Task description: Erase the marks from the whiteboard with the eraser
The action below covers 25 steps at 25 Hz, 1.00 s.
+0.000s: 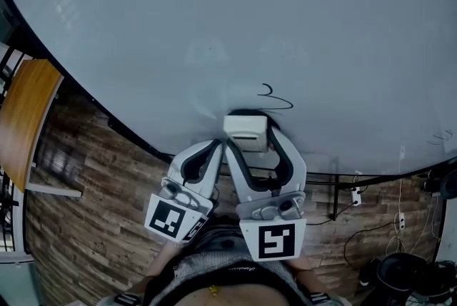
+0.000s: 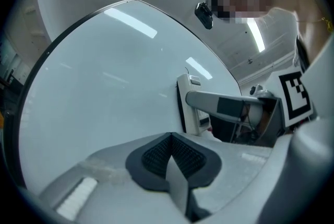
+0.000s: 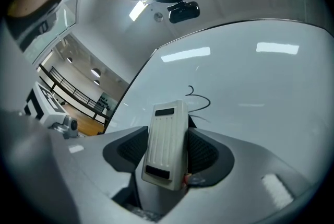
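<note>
A big whiteboard point(image 1: 235, 19) fills the head view. A black scribble point(image 1: 275, 99) is drawn low on it, and the same scribble point(image 3: 197, 98) shows in the right gripper view. My right gripper point(image 1: 250, 132) is shut on a white eraser point(image 1: 245, 132), whose felt side faces the board just below the scribble. That eraser point(image 3: 166, 144) stands upright between the right jaws. My left gripper point(image 1: 216, 146) is shut with nothing in it, its pads point(image 2: 173, 155) pressed together, right beside the right gripper. From the left gripper view the eraser point(image 2: 189, 105) is seen edge-on against the whiteboard point(image 2: 104, 87).
Fainter marks point(image 1: 441, 137) sit at the board's far right edge. A wooden desk point(image 1: 25, 119) stands at the left on a wood-plank floor point(image 1: 93, 183). Cables and a socket point(image 1: 355, 196) lie below the board at the right.
</note>
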Motion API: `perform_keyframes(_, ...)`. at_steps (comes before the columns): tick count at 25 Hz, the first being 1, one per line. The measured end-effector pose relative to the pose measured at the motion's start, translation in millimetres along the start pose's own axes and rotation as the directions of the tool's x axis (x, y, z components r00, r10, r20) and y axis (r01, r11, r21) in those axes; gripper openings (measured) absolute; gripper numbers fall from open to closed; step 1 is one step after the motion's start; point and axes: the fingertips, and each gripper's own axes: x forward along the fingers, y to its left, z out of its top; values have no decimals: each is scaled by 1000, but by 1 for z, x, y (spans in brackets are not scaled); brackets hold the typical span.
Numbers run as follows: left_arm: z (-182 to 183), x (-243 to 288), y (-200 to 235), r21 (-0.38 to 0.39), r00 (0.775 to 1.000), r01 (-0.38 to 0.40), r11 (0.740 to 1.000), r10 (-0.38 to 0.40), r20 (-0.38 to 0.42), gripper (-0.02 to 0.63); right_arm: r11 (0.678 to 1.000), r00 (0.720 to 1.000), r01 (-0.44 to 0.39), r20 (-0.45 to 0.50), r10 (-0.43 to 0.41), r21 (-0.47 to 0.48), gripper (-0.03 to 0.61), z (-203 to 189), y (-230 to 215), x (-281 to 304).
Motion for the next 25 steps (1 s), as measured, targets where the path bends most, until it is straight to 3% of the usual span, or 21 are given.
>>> perform_keyframes(6,2,-15,16,4,1000,23,1000,-23,-5,-2,999,999,-33,-4,33,-9,244,-2,33,20)
perform_keyframes(13,3,-41,42,2,1000,-7,1000,7,-18,-2,996,996,-87,-12,87,-20,244,-6,74,44)
perform_keyframes(25,9,-44,35,4,999,31,1000,-31,-19,-2,999,999,-30,-10,31,20,244,-5,53,31)
